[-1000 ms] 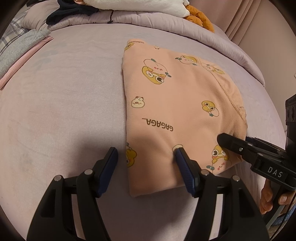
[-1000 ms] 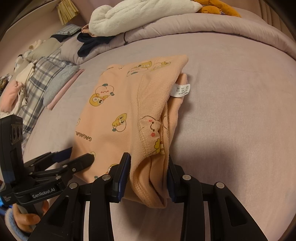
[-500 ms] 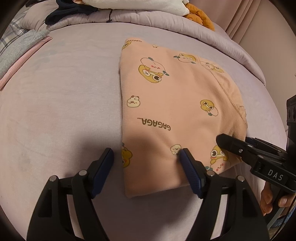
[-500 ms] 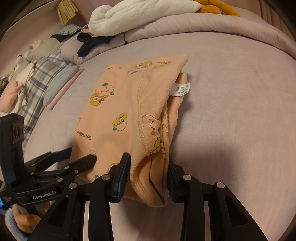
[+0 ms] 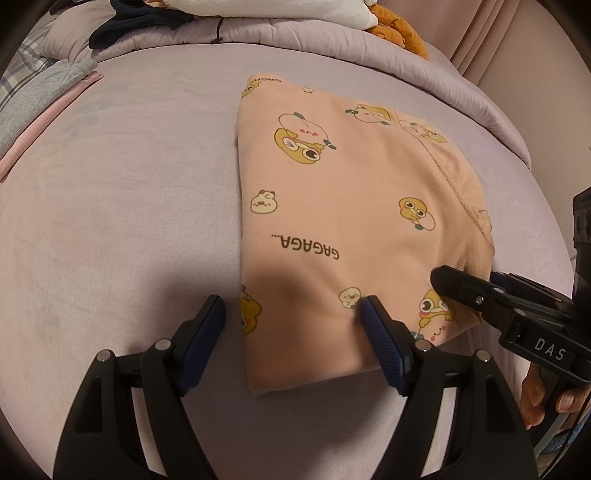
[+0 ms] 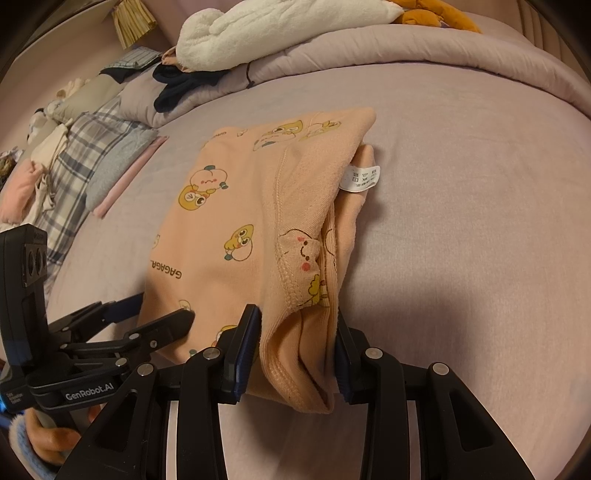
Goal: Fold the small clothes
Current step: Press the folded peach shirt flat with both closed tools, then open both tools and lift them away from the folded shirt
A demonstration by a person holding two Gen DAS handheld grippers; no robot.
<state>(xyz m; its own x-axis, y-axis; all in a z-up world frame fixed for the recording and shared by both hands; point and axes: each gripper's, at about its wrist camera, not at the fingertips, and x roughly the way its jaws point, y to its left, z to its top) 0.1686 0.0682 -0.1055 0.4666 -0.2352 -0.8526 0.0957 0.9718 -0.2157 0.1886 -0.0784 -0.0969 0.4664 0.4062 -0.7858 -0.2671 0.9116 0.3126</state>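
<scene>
Pinching the peach garment (image 6: 229, 236), right fingers (image 6: 245, 343) clamp; left fingers (image 5: 380, 343) apart, clothes pile (image 6: 74, 166) well aside.

Under the folded peach garment (image 6: 236, 236) the lower layers stay hidden, showing only at its right edge below the white care label (image 6: 360, 179), whose print is too small to read. Beyond the garment, the white fleece (image 5: 266, 5) is cut off by the top edge, and the clothes pile (image 6: 48, 173) to its left blurs at the rim.
</scene>
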